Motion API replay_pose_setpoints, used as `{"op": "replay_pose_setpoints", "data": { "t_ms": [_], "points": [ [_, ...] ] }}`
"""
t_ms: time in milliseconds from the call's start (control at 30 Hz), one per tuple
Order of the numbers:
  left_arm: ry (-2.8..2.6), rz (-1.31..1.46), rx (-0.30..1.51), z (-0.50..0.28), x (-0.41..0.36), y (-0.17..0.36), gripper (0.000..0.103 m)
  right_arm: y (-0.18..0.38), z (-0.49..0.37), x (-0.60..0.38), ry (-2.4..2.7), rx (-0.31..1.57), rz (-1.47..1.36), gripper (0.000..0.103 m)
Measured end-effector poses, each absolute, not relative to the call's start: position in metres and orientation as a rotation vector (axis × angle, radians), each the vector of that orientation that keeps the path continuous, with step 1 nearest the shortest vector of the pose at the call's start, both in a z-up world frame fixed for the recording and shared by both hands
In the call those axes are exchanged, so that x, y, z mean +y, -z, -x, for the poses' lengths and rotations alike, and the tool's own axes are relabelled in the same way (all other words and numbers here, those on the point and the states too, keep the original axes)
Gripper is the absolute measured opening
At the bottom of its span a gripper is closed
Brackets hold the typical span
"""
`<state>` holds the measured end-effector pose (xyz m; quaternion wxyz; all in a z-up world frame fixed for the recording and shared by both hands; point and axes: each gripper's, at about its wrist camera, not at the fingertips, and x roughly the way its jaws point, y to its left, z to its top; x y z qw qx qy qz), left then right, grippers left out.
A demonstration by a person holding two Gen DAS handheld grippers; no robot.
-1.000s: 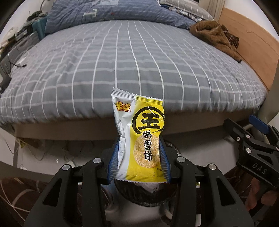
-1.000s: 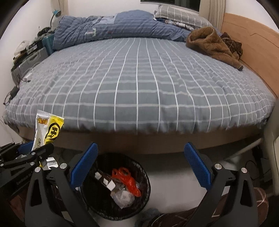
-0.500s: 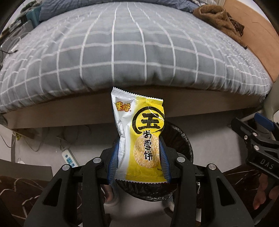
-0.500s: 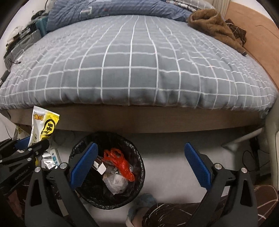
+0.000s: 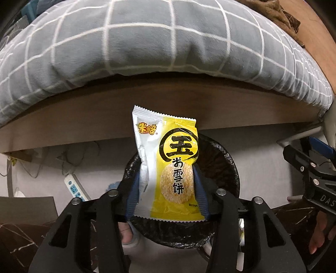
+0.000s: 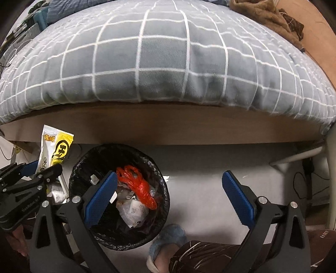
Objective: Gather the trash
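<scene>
My left gripper (image 5: 167, 184) is shut on a yellow and white snack wrapper (image 5: 168, 166), held upright over the black-lined trash bin (image 5: 226, 166) on the floor. In the right wrist view the wrapper (image 6: 55, 149) and left gripper (image 6: 35, 174) sit just left of the bin (image 6: 84, 166), which holds an orange bag (image 6: 136, 187) and crumpled white wrappers. My right gripper (image 6: 168, 193) is open and empty above the bin's right side; it also shows at the right edge of the left wrist view (image 5: 315, 168).
A bed with a grey checked cover (image 6: 168, 63) and wooden frame (image 6: 168, 126) overhangs just behind the bin. A white power strip (image 5: 74, 187) and cables lie on the floor at left. A brown garment (image 6: 268, 16) lies on the bed. My slippered foot (image 6: 168, 239) is beside the bin.
Both grippers have dropped and tilted down toward the floor. The bin has come into fuller view under them. The wrapper stays held in the left gripper; the right stays open.
</scene>
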<state>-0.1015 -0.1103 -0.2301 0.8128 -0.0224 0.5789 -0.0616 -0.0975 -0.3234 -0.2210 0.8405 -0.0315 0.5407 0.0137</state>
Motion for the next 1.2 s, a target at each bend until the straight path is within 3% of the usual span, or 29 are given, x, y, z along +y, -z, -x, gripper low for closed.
{"op": "replay_pose_setpoints", "data": {
  "t_ms": [333,767,1000,1200],
  "points": [
    [0.152,0.036,1.22,0.102,-0.122,0.239,0.065,0.223,0.096,-0.326,-0.027,1.148,0.05,0.095],
    [0.147,0.017,1.156,0.106,-0.134,0.225,0.096,0.205,0.101,-0.332,-0.017,1.099,0.03,0.095],
    [0.106,0.038,1.122,0.107,-0.116,0.203,0.097,0.178,0.105,-0.326,-0.037,1.04,0.024,0.095],
    [0.058,0.057,1.033,0.121,-0.094,0.151,0.097,0.129,0.12,-0.316,-0.065,0.933,0.039,0.095]
  ]
}}
